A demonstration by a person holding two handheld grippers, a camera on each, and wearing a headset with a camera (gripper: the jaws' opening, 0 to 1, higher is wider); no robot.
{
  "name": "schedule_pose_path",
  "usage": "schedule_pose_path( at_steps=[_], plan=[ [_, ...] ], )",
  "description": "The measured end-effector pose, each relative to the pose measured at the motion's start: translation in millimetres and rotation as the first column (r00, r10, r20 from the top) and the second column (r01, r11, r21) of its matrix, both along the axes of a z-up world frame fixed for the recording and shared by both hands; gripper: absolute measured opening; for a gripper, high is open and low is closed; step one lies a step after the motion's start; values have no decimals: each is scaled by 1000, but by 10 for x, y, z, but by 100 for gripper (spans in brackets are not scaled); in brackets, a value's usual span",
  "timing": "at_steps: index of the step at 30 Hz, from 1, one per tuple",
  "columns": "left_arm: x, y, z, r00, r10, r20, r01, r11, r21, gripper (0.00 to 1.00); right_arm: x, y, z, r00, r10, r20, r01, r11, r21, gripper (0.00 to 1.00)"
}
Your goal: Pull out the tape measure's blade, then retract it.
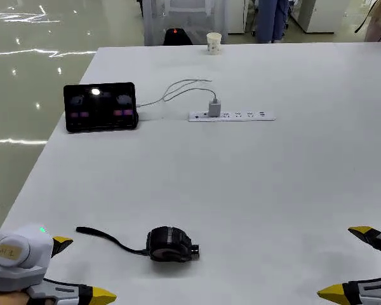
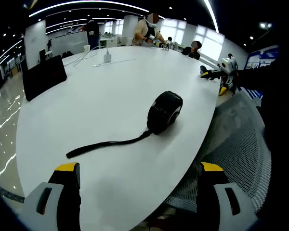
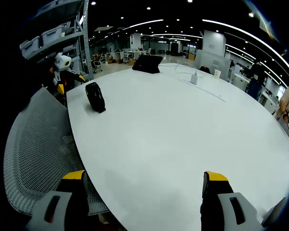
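Note:
A black tape measure (image 1: 170, 244) lies on the white table (image 1: 241, 178) near its front edge, with a black wrist strap (image 1: 101, 237) trailing to its left. No blade shows outside the case. My left gripper (image 1: 82, 270) is at the bottom left, open, a short way left of the strap; its own view shows the tape measure (image 2: 164, 110) ahead between the yellow-tipped jaws (image 2: 139, 173). My right gripper (image 1: 352, 264) is at the bottom right, open and holding nothing, far from the tape measure (image 3: 95, 97), which shows at upper left in its view.
A black tablet (image 1: 100, 107) stands at the back left, wired to a charger in a white power strip (image 1: 232, 115). A paper cup (image 1: 214, 42) sits at the far edge. A mesh chair (image 3: 38, 159) is by the table's near edge. People stand in the background.

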State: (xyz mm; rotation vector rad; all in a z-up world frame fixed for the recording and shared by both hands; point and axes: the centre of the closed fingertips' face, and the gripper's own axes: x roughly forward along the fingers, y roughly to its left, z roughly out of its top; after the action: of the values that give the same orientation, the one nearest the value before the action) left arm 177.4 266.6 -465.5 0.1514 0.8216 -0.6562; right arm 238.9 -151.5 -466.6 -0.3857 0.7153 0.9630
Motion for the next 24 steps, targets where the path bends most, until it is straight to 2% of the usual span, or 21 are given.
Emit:
schedule_pose_path(
  at_steps=[2, 3, 6, 8, 10, 11, 12, 16, 18, 19, 21, 23, 24],
  plan=[
    [25, -9, 3, 1000, -6, 6, 6, 1000, 19, 99, 11, 40, 8, 1000, 0, -9, 0, 1000, 5, 99],
    [82, 56, -6, 999, -14, 29, 12, 998, 68, 99, 19, 71, 19, 1000, 0, -9, 0, 1000, 12, 99],
    [104, 26, -17, 1000, -17, 16, 16, 998, 60, 99, 35, 137, 31, 1000, 11, -3, -11, 1000, 18, 99],
    [146, 14, -3, 1000, -16, 27, 14, 998, 56, 99, 68, 182, 37, 1000, 20, 12, -20, 1000, 17, 99],
    [207, 5, 19, 999, -5, 36, 3, 999, 40, 99, 77, 211, 17, 1000, 9, -28, -9, 1000, 25, 99],
    [232, 1, 28, 999, -1, 39, 0, 999, 33, 99, 92, 232, 23, 1000, 14, -25, -13, 1000, 26, 99],
    [243, -4, 33, 999, -1, 43, -1, 1000, 30, 99, 111, 275, 52, 999, 34, 6, -34, 999, 41, 99],
    [278, -12, 39, 998, -8, 60, 5, 999, 48, 99, 124, 349, 36, 999, 42, -1, -42, 998, 45, 99],
    [330, -5, 45, 996, -22, 89, 17, 998, 66, 99, 141, 400, 30, 999, 53, 10, -53, 998, 39, 99],
    [332, -26, 34, 996, -31, 87, 25, 997, 70, 99, 147, 427, 19, 998, 56, 3, -56, 998, 33, 99],
    [304, -82, -15, 998, -48, 45, 45, 997, 61, 99, 153, 496, 27, 998, 66, 2, -66, 997, 37, 99],
    [332, -121, -14, 996, -59, 64, 55, 996, 66, 99, 165, 564, 27, 997, 73, 4, -73, 997, 41, 99],
    [337, -139, -20, 996, -63, 58, 59, 996, 63, 99, 174, 594, 24, 997, 76, 5, -76, 996, 42, 99]
  ],
)
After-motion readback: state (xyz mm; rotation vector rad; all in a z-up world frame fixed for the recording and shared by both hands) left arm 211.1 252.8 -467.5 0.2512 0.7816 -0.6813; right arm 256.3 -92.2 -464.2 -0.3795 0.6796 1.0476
